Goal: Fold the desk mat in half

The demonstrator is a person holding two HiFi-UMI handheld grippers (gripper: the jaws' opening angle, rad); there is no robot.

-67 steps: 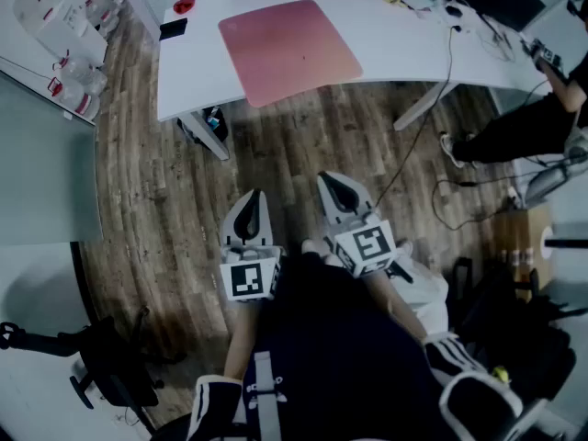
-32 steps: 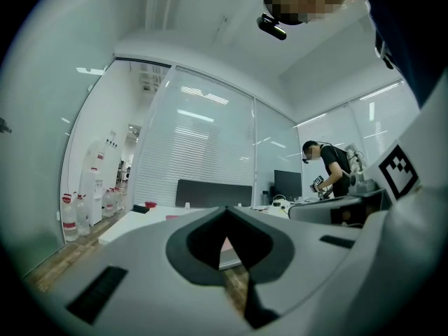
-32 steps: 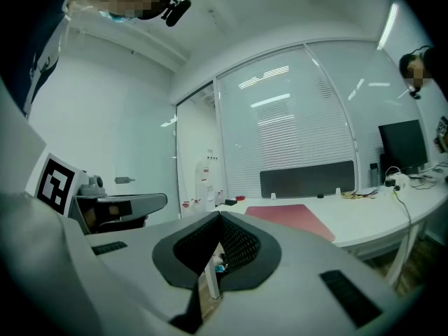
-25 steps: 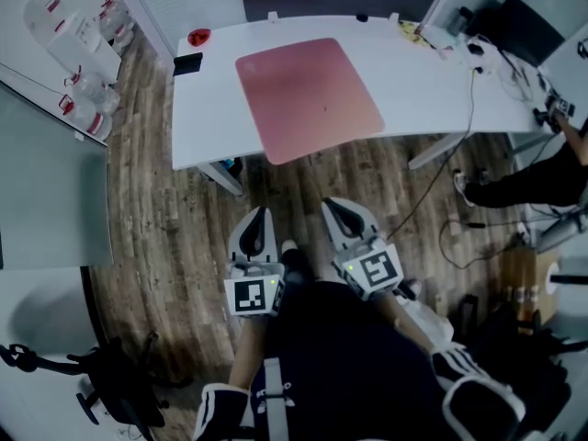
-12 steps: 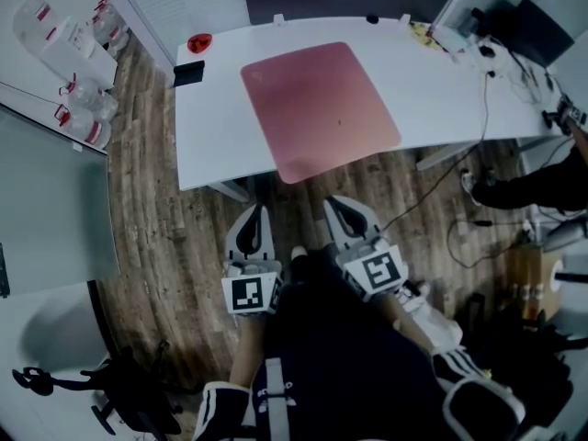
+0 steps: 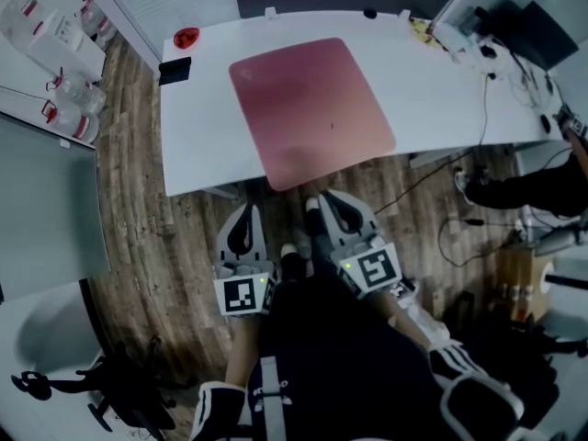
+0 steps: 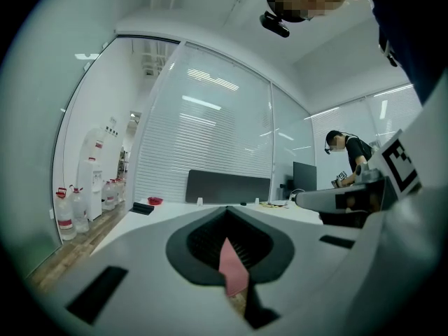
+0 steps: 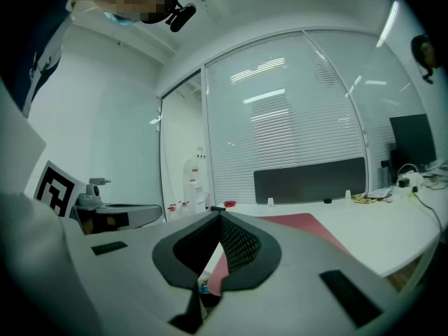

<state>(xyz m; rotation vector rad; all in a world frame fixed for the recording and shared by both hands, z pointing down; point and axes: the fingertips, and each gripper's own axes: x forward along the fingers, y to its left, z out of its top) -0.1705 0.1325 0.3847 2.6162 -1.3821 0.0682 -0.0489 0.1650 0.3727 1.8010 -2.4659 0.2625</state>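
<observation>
Desk mat: one pink desk mat (image 6: 308, 104) is lying flat and unfolded on the white desk (image 6: 202, 127), its near edge reaching the desk's front edge.
Left gripper: the left gripper (image 6: 249, 208) is holding its jaws pressed together on nothing, hovering over the wooden floor (image 6: 138, 209) near the desk front.
Right gripper: the right gripper (image 6: 328, 194) is likewise keeping its jaws closed and empty, close to the mat's near edge without touching it.
Head view only: it is showing the whole mat from above, plus one red dish (image 6: 186, 37) and one flat black item (image 6: 175, 69) at the desk's far left corner.
Gripper views only: each is showing just a sliver of the mat through its jaw gap; the left gripper view is showing a second person (image 7: 357, 154) standing by a monitor.
Count: two grippers, one mat, one desk.
</observation>
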